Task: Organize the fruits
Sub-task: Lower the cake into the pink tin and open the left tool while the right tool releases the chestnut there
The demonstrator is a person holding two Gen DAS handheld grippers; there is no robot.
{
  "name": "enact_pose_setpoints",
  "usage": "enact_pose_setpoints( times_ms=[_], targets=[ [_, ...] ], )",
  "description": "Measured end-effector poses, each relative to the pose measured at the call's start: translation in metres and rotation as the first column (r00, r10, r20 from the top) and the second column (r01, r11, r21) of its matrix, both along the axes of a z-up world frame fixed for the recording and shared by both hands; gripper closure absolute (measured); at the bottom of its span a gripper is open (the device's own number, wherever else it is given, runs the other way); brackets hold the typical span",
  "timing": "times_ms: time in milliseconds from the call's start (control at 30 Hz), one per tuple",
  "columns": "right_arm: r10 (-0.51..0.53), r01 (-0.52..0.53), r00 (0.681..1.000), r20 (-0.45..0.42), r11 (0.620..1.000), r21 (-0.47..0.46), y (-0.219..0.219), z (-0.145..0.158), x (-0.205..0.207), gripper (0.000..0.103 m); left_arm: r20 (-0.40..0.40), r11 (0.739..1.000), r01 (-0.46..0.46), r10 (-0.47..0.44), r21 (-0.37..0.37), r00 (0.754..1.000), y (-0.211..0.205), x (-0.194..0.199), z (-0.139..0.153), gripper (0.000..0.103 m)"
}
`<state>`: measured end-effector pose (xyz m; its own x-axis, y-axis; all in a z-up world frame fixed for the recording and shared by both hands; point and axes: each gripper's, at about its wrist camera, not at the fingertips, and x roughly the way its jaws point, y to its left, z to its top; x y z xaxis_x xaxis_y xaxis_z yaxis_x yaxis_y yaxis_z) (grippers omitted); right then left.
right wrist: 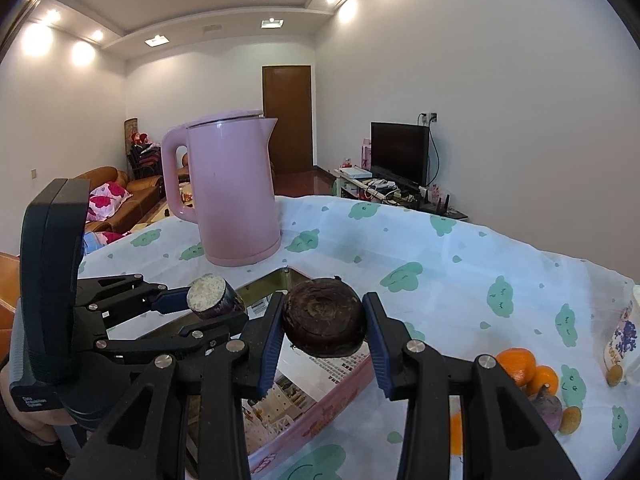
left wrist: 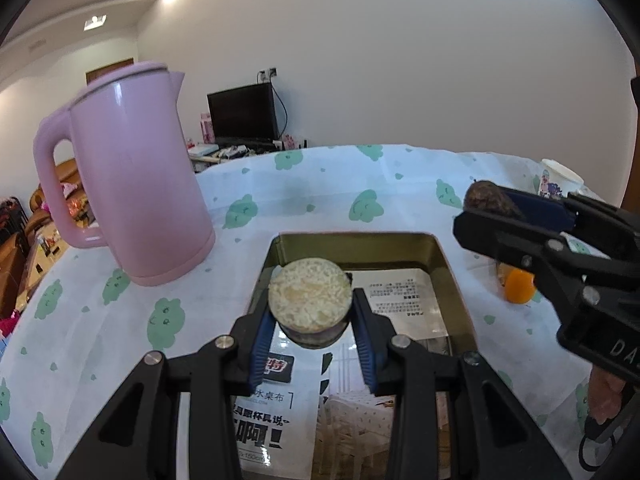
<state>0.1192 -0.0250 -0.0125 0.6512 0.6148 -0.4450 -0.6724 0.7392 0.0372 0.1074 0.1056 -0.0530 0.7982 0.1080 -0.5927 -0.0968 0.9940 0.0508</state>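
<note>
My left gripper (left wrist: 312, 320) is shut on a dark fruit half with a pale cut face (left wrist: 309, 300), held over the open rectangular tin tray (left wrist: 440, 256). In the right wrist view the same fruit half (right wrist: 210, 294) sits in the left gripper (right wrist: 216, 300) at the left. My right gripper (right wrist: 324, 320) is shut on the other dark brown fruit half (right wrist: 325, 322), held above the tray's (right wrist: 312, 420) near edge. In the left wrist view the right gripper (left wrist: 486, 206) holds it at the right (left wrist: 484, 196).
A pink kettle (left wrist: 132, 176) stands on the cloud-print tablecloth (left wrist: 340, 184) behind and left of the tray. Oranges (right wrist: 516, 364), a purple fruit (right wrist: 546, 404) and small yellow fruits lie at the right. A printed paper cup (right wrist: 622, 340) lies at the right edge.
</note>
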Motion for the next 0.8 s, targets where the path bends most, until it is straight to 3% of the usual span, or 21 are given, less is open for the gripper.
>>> enact_pose_setpoints(
  times_ms=[800],
  targets=[
    [0.019,-0.034,0.991,-0.13,0.993,-0.117,0.037,-0.043,0.019,0.062,-0.115,1.0,-0.006,0.005,-0.002,0.993,0.013,0.016,-0.023,0.064]
  ],
)
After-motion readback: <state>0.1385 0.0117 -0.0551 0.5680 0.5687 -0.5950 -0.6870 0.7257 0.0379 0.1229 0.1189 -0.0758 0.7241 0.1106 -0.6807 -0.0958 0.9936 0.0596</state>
